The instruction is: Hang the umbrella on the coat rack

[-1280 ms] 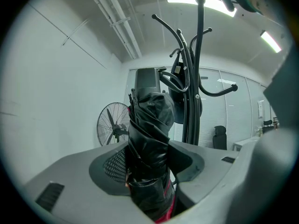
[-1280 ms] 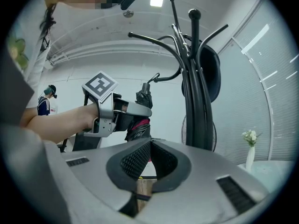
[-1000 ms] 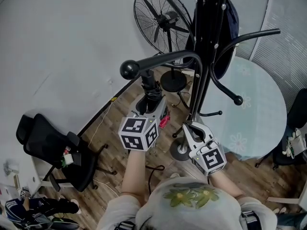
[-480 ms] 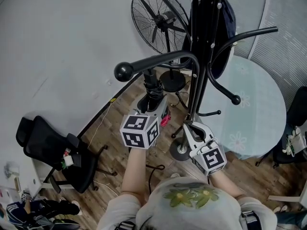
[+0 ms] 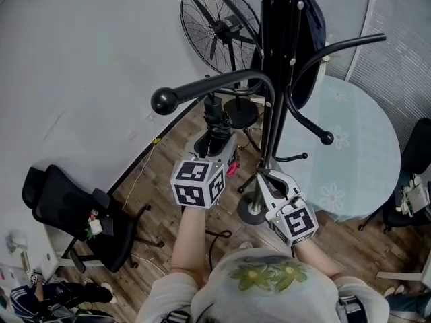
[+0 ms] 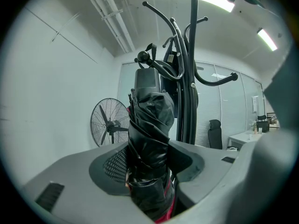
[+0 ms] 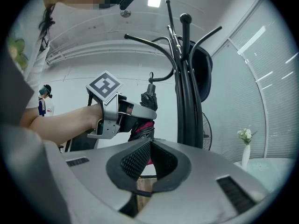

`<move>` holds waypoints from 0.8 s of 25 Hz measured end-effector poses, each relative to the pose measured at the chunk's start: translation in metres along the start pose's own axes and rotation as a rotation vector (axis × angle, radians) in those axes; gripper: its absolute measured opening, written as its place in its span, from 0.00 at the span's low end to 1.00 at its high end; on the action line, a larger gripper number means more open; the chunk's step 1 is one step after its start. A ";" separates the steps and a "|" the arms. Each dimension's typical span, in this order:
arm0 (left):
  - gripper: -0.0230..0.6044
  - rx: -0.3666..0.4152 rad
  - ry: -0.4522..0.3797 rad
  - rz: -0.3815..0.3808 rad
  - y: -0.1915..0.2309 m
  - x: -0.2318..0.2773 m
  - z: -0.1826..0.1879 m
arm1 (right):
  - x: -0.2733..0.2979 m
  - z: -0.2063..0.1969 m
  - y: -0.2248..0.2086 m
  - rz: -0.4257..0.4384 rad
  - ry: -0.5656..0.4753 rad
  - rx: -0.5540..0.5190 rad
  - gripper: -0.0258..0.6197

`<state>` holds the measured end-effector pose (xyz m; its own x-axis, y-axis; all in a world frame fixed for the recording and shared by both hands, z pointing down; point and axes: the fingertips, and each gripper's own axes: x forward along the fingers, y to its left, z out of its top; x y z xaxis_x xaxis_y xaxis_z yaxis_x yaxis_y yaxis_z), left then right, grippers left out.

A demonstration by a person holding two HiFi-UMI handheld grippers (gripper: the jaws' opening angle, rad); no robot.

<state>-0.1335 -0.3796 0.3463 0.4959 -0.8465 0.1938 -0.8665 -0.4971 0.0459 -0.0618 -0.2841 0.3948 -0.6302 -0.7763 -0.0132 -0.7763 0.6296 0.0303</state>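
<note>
Rack knob (image 5: 163, 101) slid L; left gripper view shows umbrella (image 6: 148, 143) clamped.

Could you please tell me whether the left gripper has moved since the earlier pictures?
No. The left gripper, shut on the umbrella, sits where it was relative to the coat rack's base.

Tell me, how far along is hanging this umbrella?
Done: the left hand-held gripper grips the folded black umbrella, held up beside the coat rack. In hand: it stands just below a ball-tipped hook. Left: hanging it there. The right hand-held gripper is shut, empty.
</note>
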 end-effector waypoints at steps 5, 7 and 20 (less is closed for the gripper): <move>0.39 0.000 0.003 -0.002 -0.003 0.001 -0.001 | -0.002 0.000 0.001 0.004 -0.002 -0.002 0.04; 0.39 0.003 0.006 -0.002 -0.005 0.001 -0.002 | -0.003 0.000 0.001 0.003 -0.001 -0.002 0.04; 0.39 0.009 0.023 -0.019 -0.018 0.005 -0.010 | -0.012 -0.003 -0.001 -0.003 0.003 0.003 0.04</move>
<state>-0.1161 -0.3726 0.3560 0.5105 -0.8323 0.2159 -0.8564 -0.5148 0.0405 -0.0537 -0.2759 0.3983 -0.6276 -0.7785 -0.0103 -0.7784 0.6272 0.0271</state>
